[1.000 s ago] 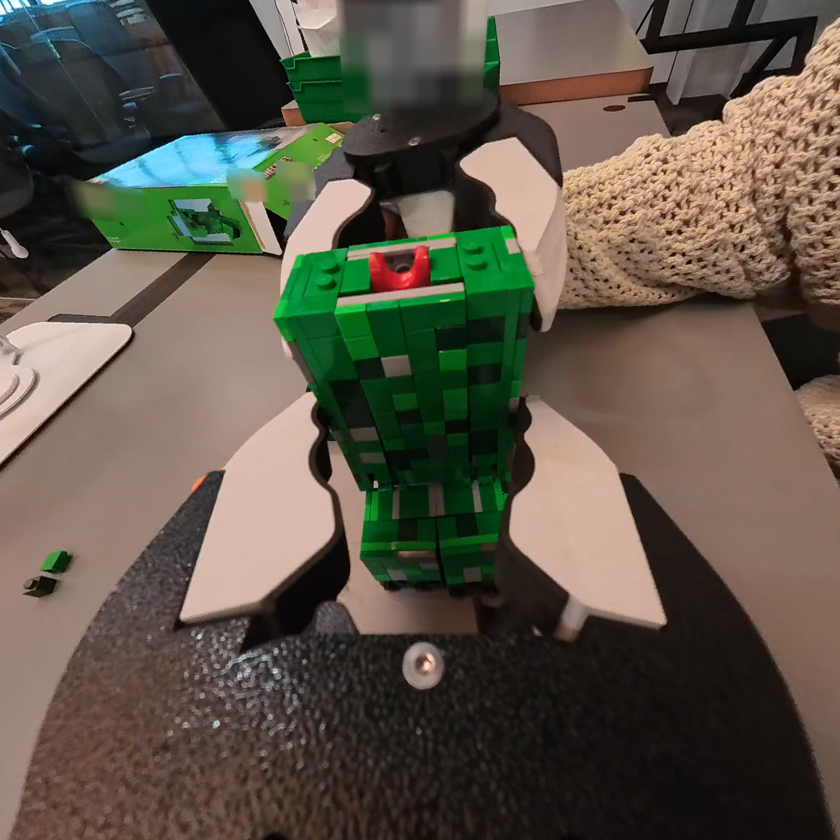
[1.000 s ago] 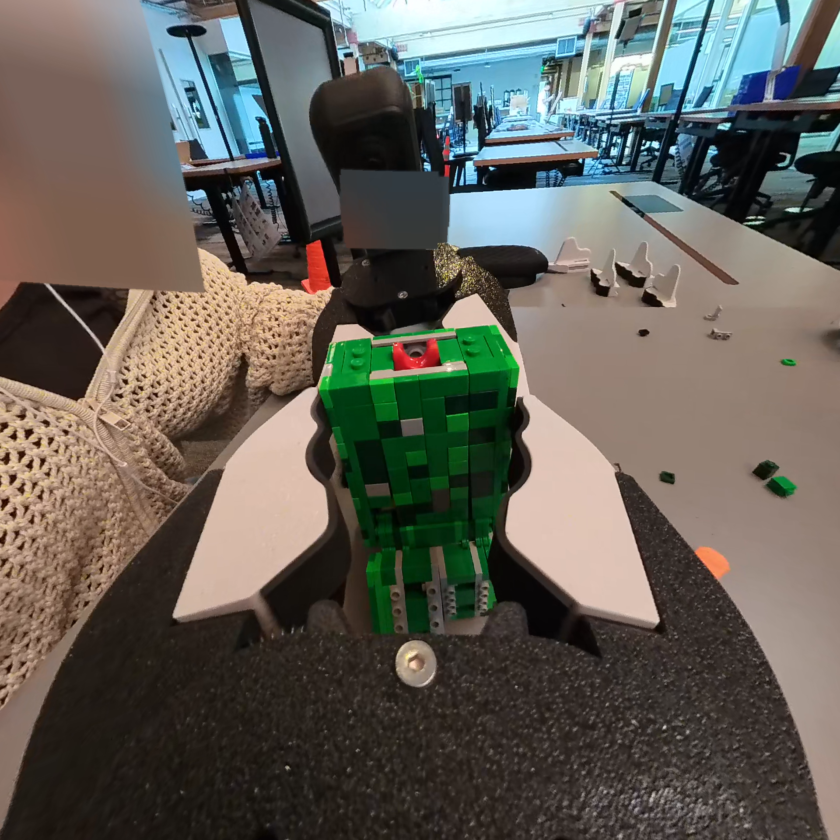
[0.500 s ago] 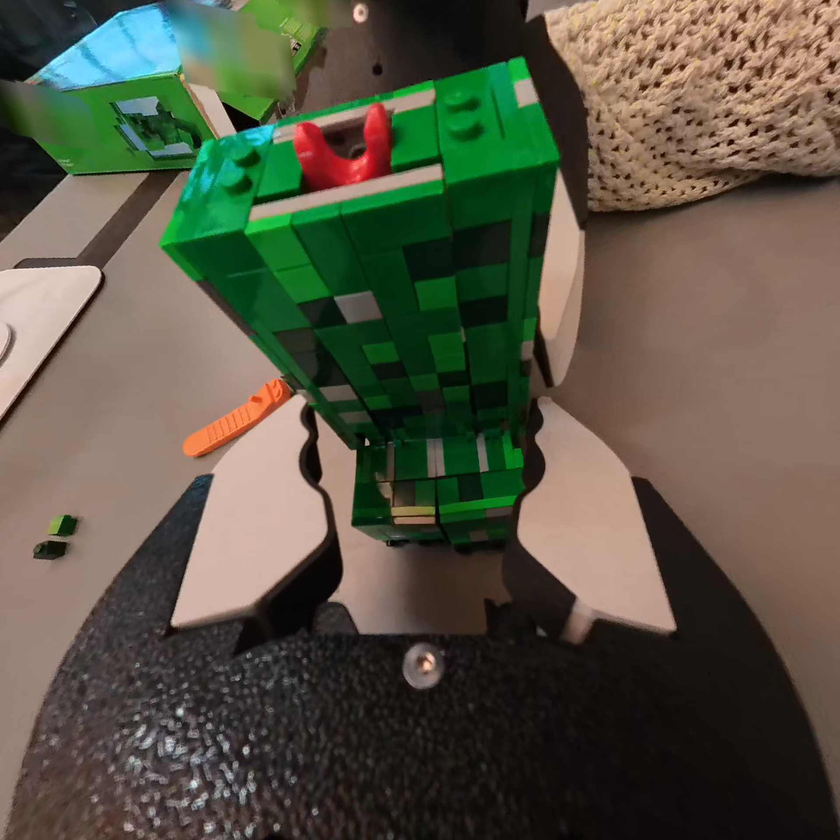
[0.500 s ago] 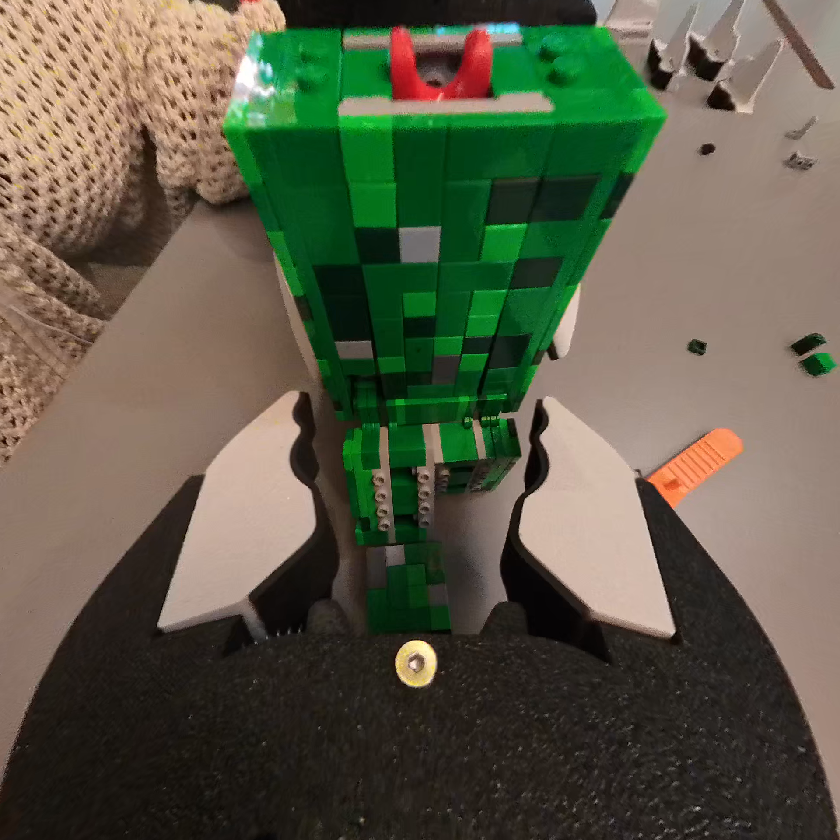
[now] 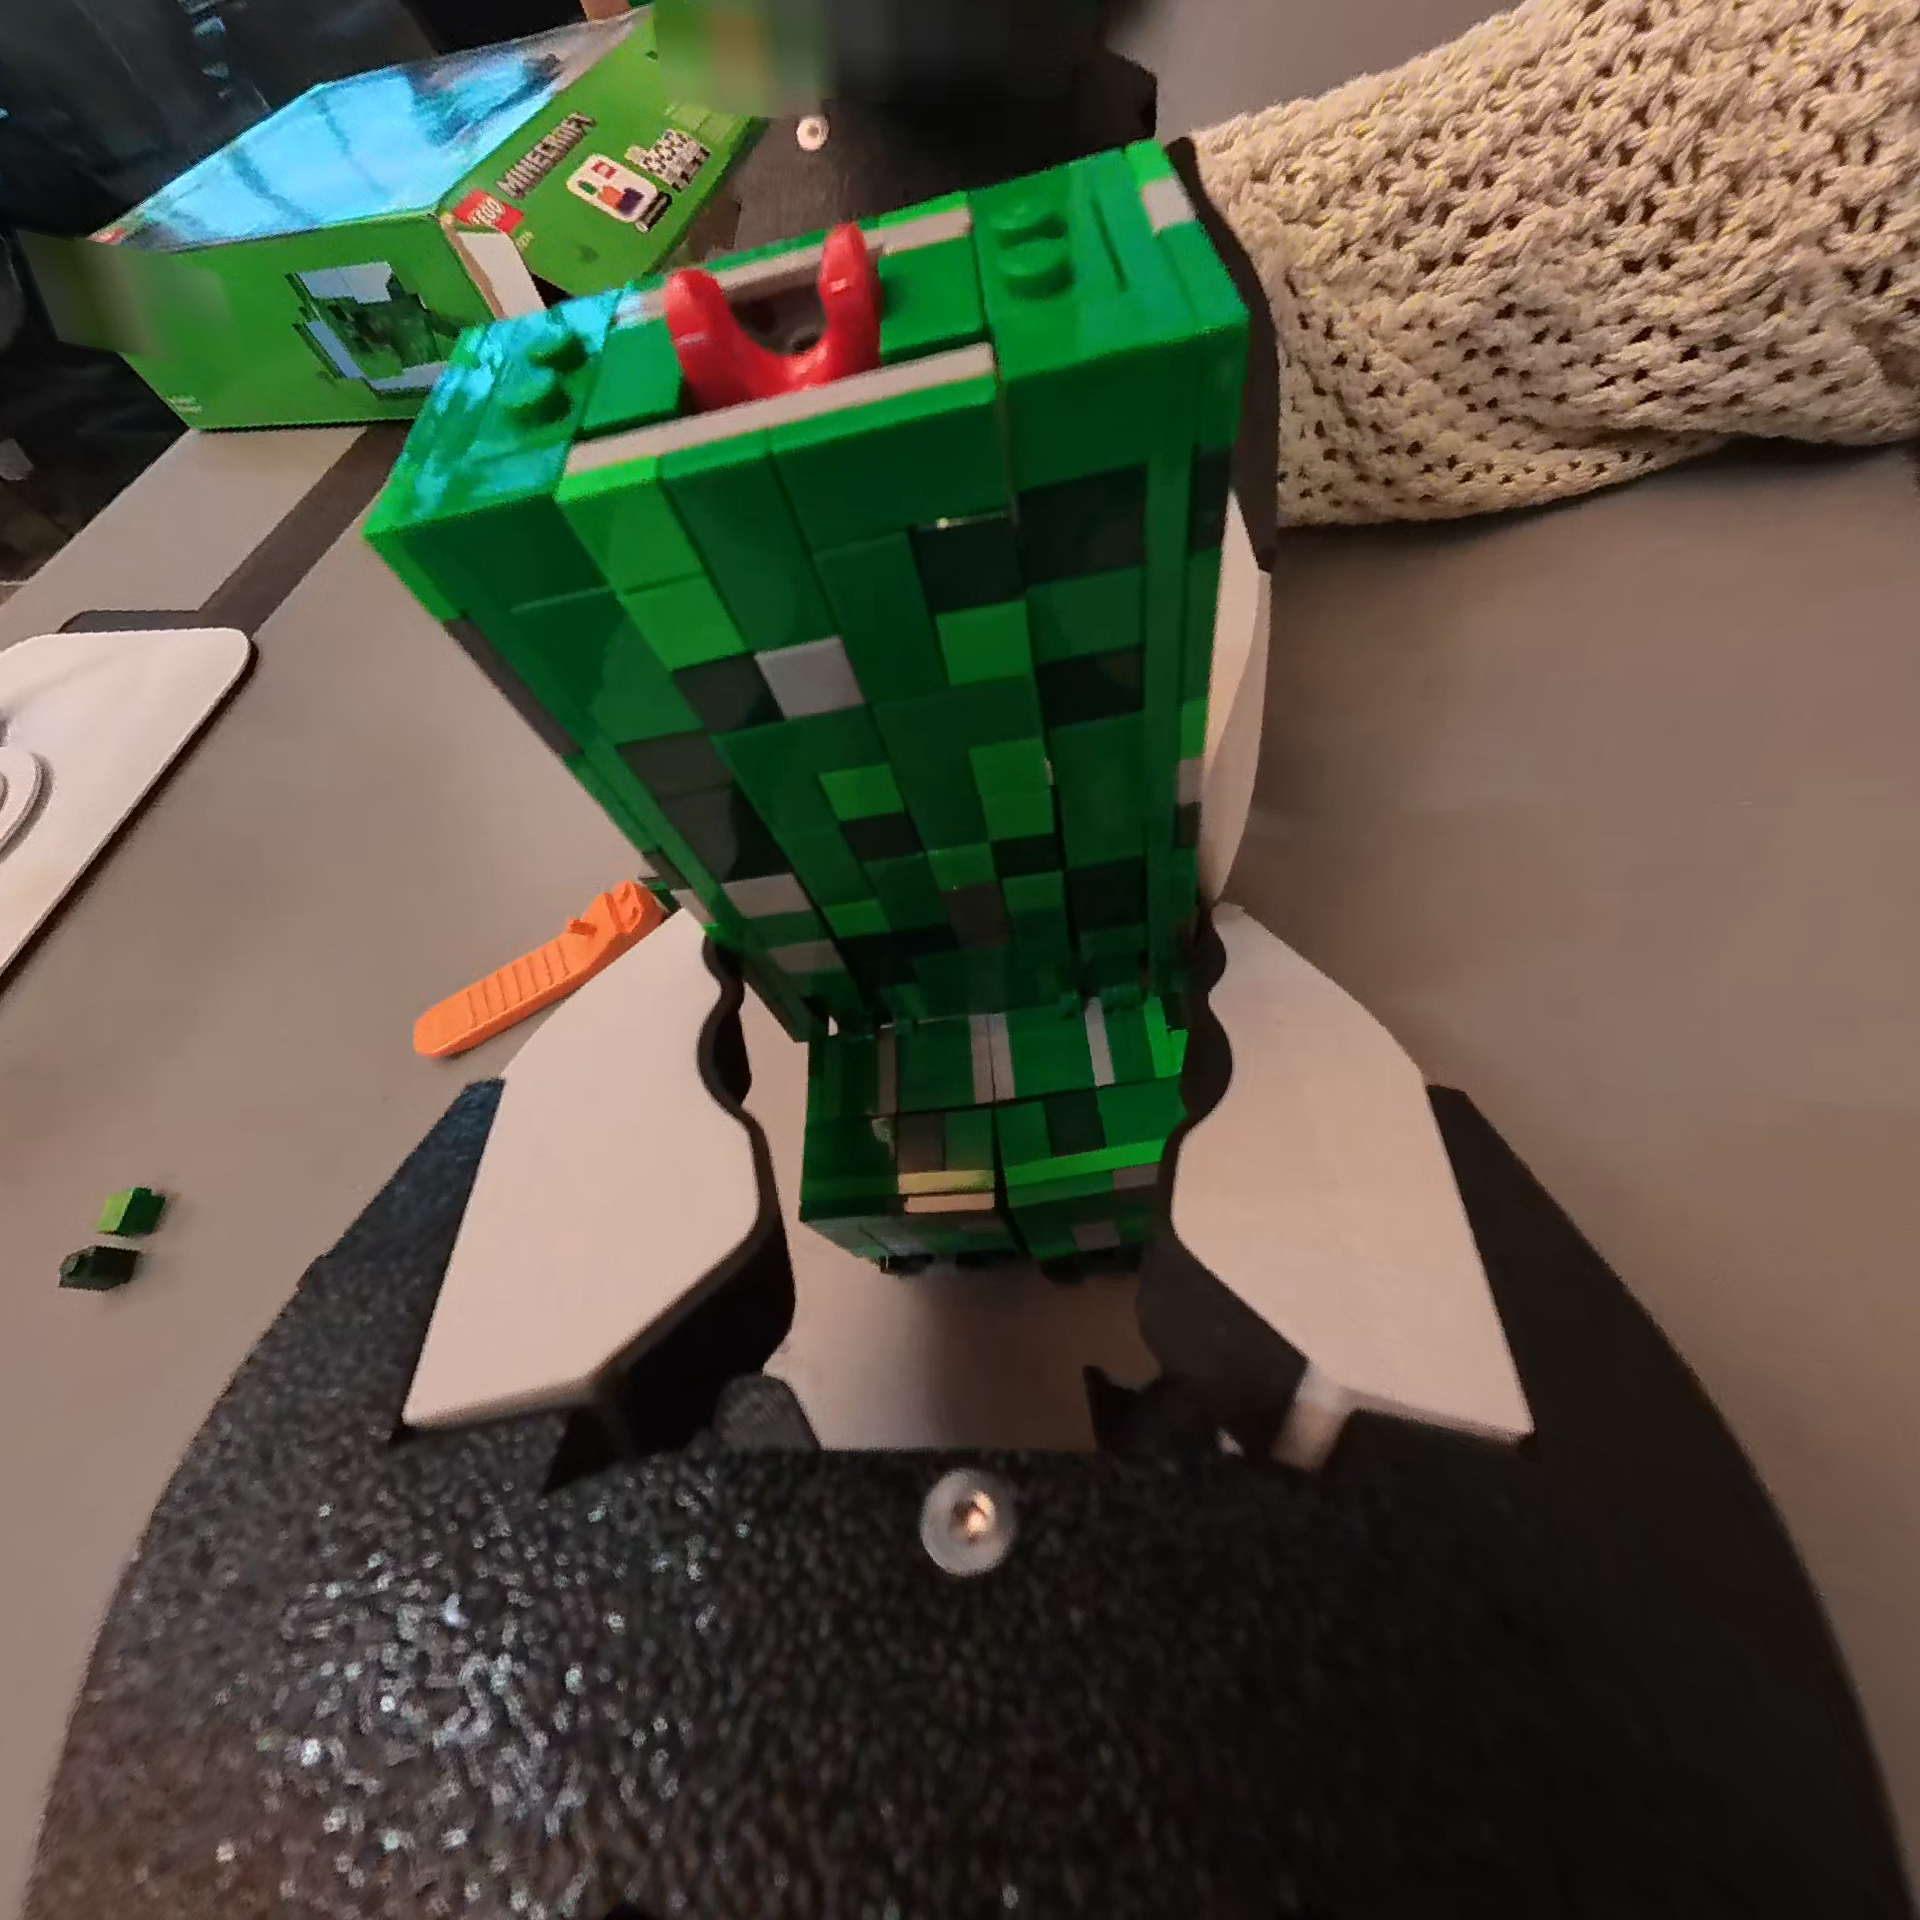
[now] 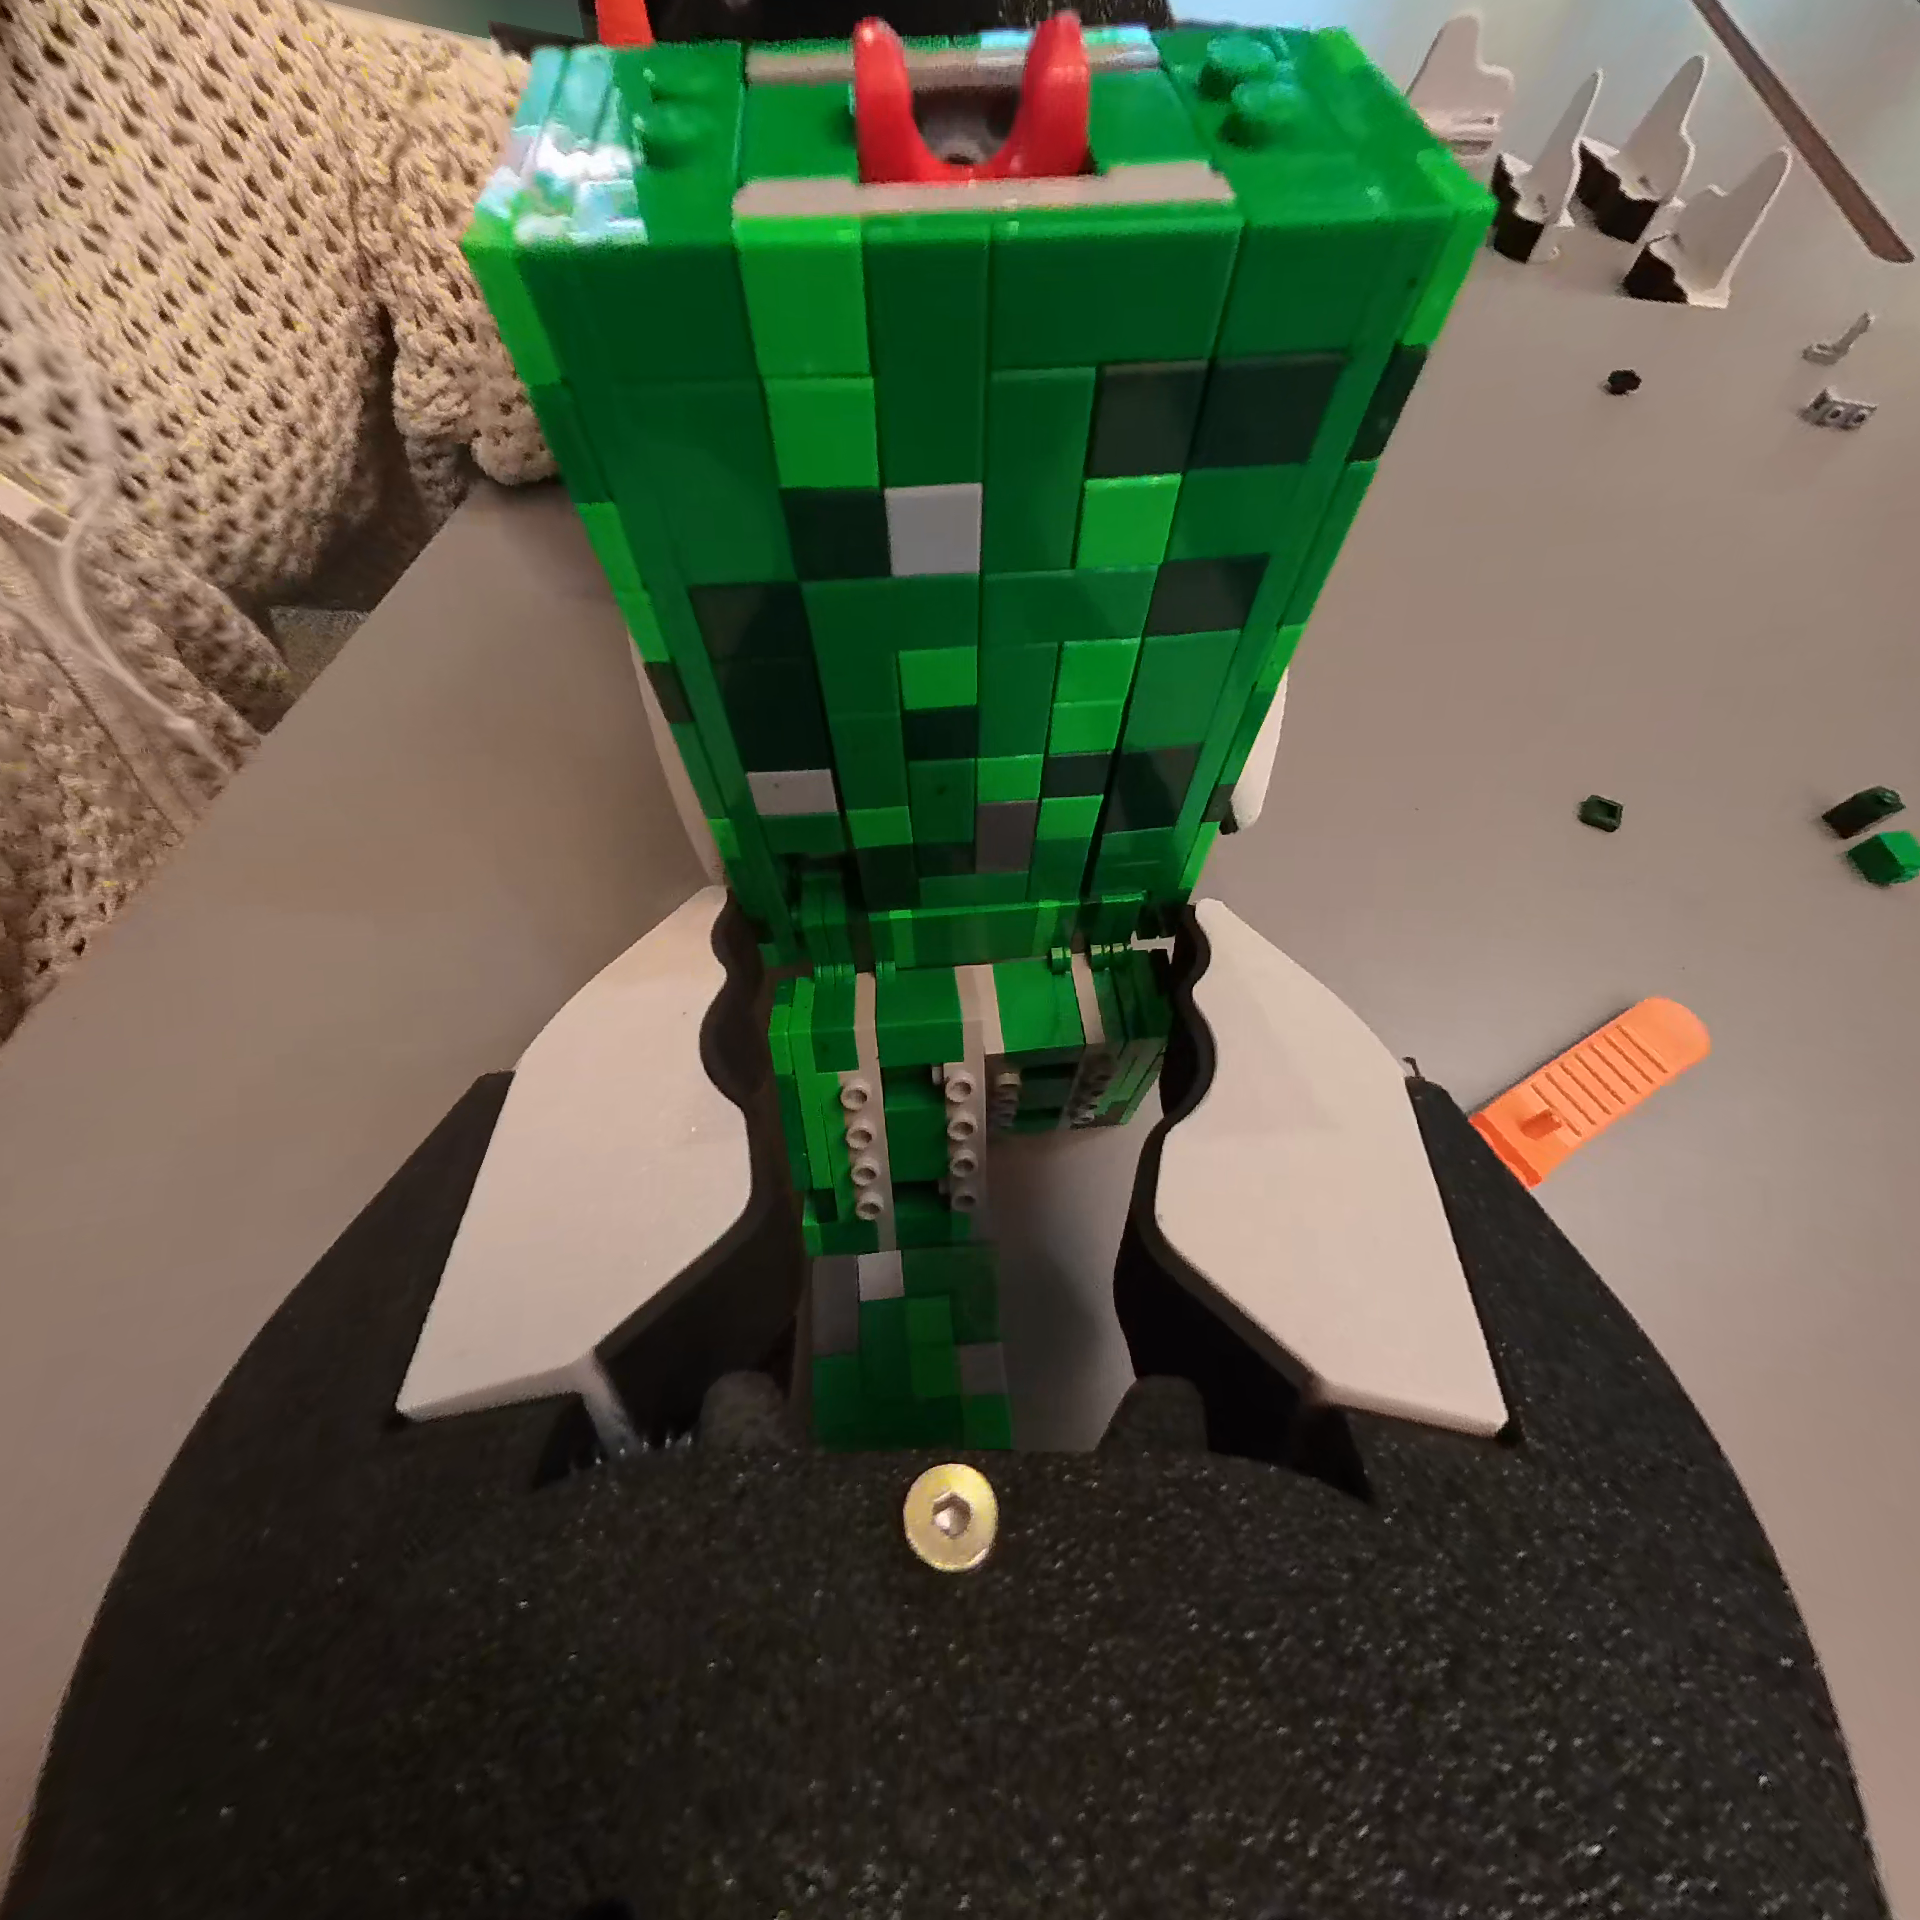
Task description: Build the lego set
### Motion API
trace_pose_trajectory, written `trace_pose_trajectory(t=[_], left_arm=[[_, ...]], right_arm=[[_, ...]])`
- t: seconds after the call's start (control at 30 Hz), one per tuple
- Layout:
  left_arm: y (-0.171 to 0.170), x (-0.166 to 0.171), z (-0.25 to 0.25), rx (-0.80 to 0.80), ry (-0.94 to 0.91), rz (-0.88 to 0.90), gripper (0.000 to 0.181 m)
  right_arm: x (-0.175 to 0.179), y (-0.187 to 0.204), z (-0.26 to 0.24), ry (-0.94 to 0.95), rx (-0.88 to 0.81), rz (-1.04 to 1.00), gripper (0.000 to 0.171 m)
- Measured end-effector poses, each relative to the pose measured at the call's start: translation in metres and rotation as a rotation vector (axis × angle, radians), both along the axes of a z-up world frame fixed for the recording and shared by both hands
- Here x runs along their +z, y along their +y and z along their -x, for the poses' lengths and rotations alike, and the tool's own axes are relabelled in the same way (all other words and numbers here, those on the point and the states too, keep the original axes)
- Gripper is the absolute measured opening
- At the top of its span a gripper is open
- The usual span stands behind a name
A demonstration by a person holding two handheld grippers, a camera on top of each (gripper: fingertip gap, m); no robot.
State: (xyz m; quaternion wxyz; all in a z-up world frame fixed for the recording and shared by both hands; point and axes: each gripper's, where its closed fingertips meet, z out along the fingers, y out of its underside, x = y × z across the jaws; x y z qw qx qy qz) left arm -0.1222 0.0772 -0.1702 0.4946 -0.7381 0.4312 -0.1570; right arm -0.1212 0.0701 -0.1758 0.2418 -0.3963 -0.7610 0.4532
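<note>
A tall green pixel-patterned lego figure (image 5: 914, 675) stands on the grey table (image 5: 1558, 831), with a red forked piece (image 5: 769, 343) in a slot on top. My left gripper (image 5: 966, 977) has its jaws against the figure's feet. My right gripper (image 6: 961, 956) faces it from the other side, jaws closed on the legs of the same figure (image 6: 966, 520), under the red piece (image 6: 966, 125). One leg with grey studded bricks (image 6: 914, 1143) reaches toward the right camera. Each view shows the other gripper's white fingers (image 5: 1236, 675) (image 6: 1262, 748) behind the body.
An orange brick separator (image 5: 520, 987) (image 6: 1590, 1081) lies beside the figure. Loose small green pieces (image 5: 114, 1236) (image 6: 1870, 831) and tiny grey parts (image 6: 1839, 405) lie about. A green set box (image 5: 343, 260), a white mat (image 5: 94, 727), a knitted sleeve (image 5: 1558, 312) and spare white finger parts (image 6: 1621, 208) sit farther off. My left and right fingertips are right by each other. Left tips and right tips are each some 11 cm from the orange brick separator (image 5: 520, 987). Seen from the right wrist view (image 6: 1584, 1064) as well.
Both grippers loosened from the figure's lower body, dropped to its legs and feet, and closed in again. The figure now towers in both views and the orange separator has come into sight.
</note>
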Motion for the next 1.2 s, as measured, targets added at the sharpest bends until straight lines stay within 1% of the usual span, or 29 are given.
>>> trace_pose_trajectory(t=[0.7,0.73,0.77,0.8,0.83,0.87,0.97,1.03,1.13,1.2], left_arm=[[0.000,0.001,-0.003,0.000,-0.058,0.002,0.082],[0.000,0.001,-0.004,-0.001,-0.066,0.006,0.085],[0.000,0.000,-0.005,-0.001,-0.066,0.017,0.091],[0.000,-0.003,-0.005,-0.005,-0.054,0.030,0.099],[-0.001,-0.005,-0.005,-0.010,-0.044,0.039,0.104],[-0.002,-0.005,-0.003,-0.013,-0.038,0.046,0.107],[-0.002,0.002,0.001,-0.028,-0.067,0.039,0.114],[-0.003,0.009,0.006,-0.038,-0.088,0.015,0.117],[-0.005,0.016,0.013,-0.066,-0.109,-0.031,0.120],[-0.006,0.021,0.017,-0.083,-0.144,-0.051,0.121]], right_arm=[[0.000,0.000,0.002,0.014,0.010,0.033,0.076],[0.000,-0.001,0.002,0.017,0.011,0.041,0.081],[0.003,-0.003,0.000,0.025,0.019,0.063,0.094],[0.008,-0.004,-0.002,0.033,0.016,0.100,0.103],[0.013,-0.004,-0.005,0.038,0.015,0.143,0.108],[0.018,-0.002,-0.009,0.047,0.009,0.178,0.109],[0.025,0.012,-0.019,0.093,-0.089,0.164,0.108],[0.029,0.019,-0.023,0.141,-0.169,0.139,0.104],[0.039,0.027,-0.027,0.281,-0.310,0.124,0.097],[0.042,0.030,-0.031,0.340,-0.399,0.108,0.096]])
